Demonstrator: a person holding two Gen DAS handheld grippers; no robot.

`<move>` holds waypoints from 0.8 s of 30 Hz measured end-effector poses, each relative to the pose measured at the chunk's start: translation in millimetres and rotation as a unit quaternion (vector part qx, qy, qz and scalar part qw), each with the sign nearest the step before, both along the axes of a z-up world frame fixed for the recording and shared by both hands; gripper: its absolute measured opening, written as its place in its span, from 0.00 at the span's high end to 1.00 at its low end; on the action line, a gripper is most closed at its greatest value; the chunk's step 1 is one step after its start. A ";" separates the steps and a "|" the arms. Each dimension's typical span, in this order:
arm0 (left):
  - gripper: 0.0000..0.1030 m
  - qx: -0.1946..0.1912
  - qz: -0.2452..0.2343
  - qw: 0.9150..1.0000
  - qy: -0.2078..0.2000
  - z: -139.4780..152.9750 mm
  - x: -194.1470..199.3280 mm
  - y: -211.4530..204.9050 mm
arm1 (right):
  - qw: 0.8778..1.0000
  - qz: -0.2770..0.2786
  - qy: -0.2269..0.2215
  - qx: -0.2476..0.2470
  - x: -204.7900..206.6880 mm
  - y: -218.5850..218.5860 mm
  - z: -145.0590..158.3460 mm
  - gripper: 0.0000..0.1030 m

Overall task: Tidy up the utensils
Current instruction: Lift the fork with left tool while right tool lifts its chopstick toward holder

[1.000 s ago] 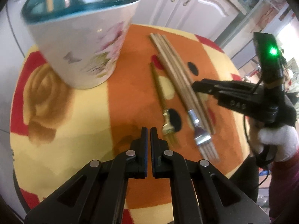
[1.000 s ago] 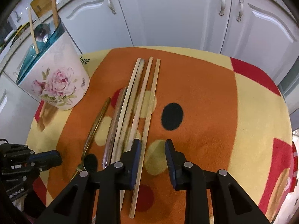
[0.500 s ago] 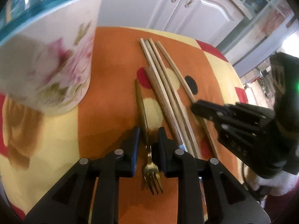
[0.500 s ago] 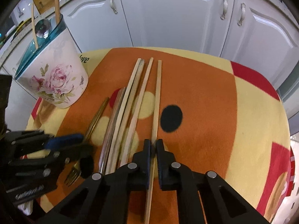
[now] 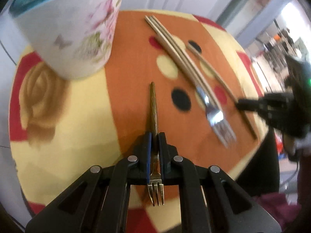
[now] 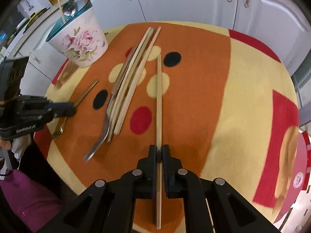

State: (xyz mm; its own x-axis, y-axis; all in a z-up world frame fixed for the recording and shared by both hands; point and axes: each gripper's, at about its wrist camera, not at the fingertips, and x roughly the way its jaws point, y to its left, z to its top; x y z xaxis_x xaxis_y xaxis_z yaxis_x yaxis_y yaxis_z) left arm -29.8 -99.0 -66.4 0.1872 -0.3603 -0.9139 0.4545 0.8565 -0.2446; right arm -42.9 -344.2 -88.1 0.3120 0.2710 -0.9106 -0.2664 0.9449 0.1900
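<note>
Pinching a gold fork (image 5: 154, 114), the left gripper (image 5: 154, 136) has its jaws pressed onto the neck; tines point back toward the camera, handle tip points at the floral holder (image 5: 77, 31). In the right wrist view the same gripper (image 6: 64, 109) sits at the left table edge. Right gripper (image 6: 159, 148) clamps a single chopstick (image 6: 159, 97), which runs straight ahead from the jaws and out behind them. Well apart to its left lies a bundle of three chopsticks (image 6: 134, 71) with a silver fork (image 6: 106, 124) touching its left side, tines near the table edge. Holder stands upright on the patterned cloth (image 6: 252, 97), a spoon (image 6: 69, 8) and two sticks inside.
</note>
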 end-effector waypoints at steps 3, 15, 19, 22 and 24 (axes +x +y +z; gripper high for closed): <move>0.94 0.005 0.008 1.000 0.008 2.1 -0.7 6.3 | 1.000 -0.011 -0.012 -0.004 7.8 4.9 2.3 0.77; 0.83 0.046 0.021 0.998 -0.033 1.9 25.4 -18.8 | 0.999 -0.013 -0.043 -0.024 90.4 32.6 1.4 0.84; 0.84 0.072 -0.004 0.996 -0.061 1.1 24.3 -32.8 | 0.999 -0.008 -0.039 -0.017 100.1 35.2 2.3 0.95; 0.94 0.060 -0.013 0.996 -0.062 1.3 24.4 -31.2 | 0.999 -0.008 -0.044 -0.009 93.5 29.1 11.0 0.95; 0.95 0.040 -0.004 0.998 -0.046 4.4 26.0 -24.9 | 0.998 -0.012 -0.054 0.008 85.2 21.0 24.6 0.95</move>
State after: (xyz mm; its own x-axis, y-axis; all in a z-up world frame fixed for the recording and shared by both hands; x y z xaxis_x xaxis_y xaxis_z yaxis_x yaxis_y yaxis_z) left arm -3.8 -123.9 -61.9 0.2685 -0.2887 -0.9190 0.4781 0.8682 -0.1330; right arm 42.2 -323.2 -63.5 0.4154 0.2763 -0.8666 -0.2630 0.9485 0.1764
